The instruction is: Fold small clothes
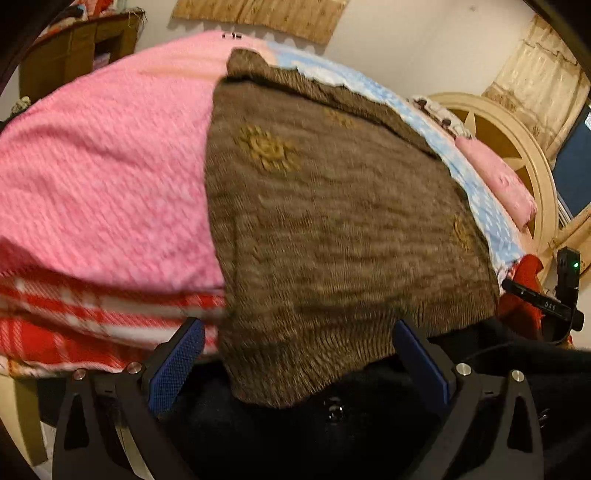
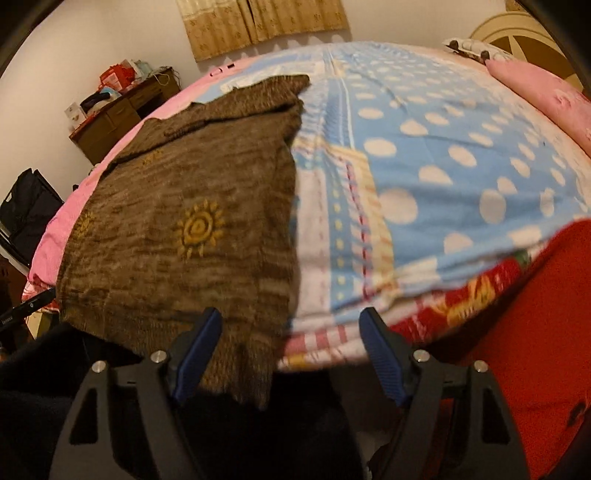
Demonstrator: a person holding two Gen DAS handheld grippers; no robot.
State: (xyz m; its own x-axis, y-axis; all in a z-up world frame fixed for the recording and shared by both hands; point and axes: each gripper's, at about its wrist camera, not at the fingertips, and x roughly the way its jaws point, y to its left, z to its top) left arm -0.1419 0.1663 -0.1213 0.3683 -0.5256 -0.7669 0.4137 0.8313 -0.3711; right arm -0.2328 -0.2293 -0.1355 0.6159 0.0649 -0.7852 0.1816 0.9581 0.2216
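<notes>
A brown knitted sweater with yellow sun motifs lies spread flat on the bed, its ribbed hem hanging over the bed's near edge. To one side of the sweater lies a pink textured blanket; to the other, a light blue sheet with white dots. Below the sweater's hem, red-and-white checked bedding shows along the bed's side, and a person's dark clothing fills the foreground.

The left claw is spread wide, its blue pads on either side of the hem, not pressing it. The right claw is likewise spread, holding nothing, one pad over the sweater's corner.

Beyond the sweater stand a wooden dresser with clutter on top, a pink pillow, a cream round headboard and tan curtains on a pale wall.
</notes>
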